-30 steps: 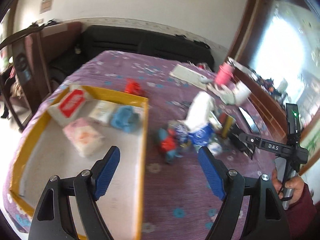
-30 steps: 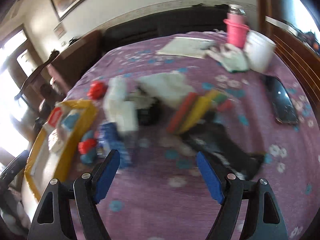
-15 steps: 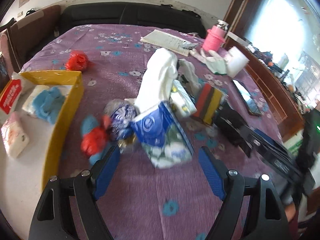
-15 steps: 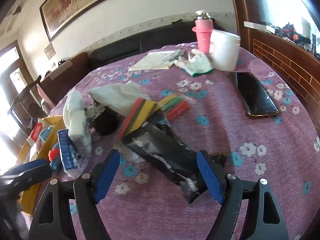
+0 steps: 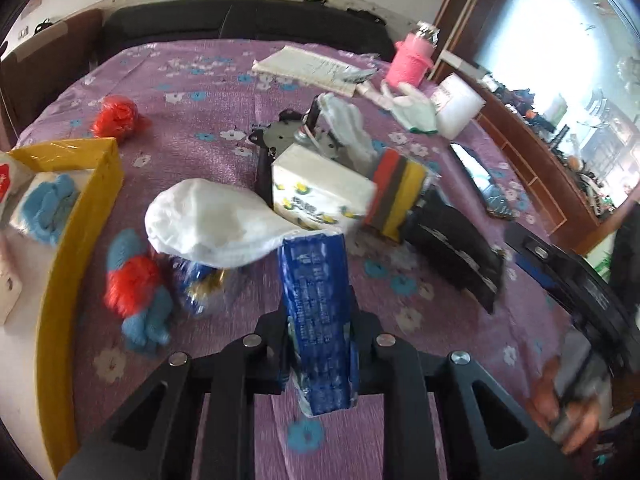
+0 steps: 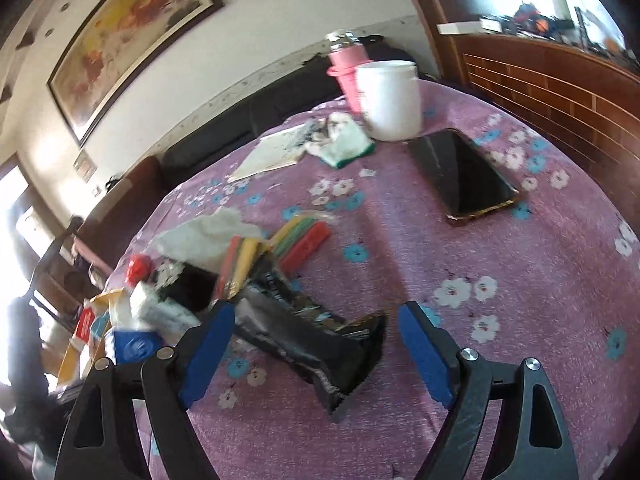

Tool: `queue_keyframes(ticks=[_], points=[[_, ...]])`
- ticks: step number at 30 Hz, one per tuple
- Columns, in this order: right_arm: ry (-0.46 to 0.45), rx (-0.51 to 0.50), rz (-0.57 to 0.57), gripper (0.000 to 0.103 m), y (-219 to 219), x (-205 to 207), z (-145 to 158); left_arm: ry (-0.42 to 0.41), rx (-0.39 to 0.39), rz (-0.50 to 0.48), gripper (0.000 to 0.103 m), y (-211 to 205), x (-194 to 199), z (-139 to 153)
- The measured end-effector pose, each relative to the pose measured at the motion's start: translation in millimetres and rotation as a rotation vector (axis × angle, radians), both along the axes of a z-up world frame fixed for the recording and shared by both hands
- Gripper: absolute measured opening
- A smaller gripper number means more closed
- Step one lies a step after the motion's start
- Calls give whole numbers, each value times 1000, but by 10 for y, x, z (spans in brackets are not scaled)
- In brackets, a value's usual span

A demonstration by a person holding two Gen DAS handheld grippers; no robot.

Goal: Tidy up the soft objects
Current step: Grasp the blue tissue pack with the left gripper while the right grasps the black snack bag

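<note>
Left gripper (image 5: 318, 344): clenched on blue tissue pack (image 5: 316, 312), near centre. Yellow tray (image 5: 80, 216), left, already holds soft items; several remain outside on the purple tablecloth (image 5: 208, 92).
Right gripper (image 6: 316, 356): released, above black pouch (image 6: 312, 336).
</note>
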State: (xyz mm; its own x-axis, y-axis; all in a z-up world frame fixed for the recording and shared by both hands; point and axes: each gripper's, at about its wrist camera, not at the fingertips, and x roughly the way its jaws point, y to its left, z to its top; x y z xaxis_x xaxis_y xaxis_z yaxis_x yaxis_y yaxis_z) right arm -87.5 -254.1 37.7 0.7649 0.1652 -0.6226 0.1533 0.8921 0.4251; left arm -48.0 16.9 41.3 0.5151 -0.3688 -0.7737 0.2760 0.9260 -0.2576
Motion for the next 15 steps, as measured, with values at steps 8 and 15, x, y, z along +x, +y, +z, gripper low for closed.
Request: queue_keyframes(ticks=[8, 15], points=[[58, 33, -11, 87, -56, 57, -103, -36, 10, -27, 21, 106, -287, 59], [61, 6, 7, 87, 7, 52, -84, 4, 14, -25, 26, -32, -95, -142]])
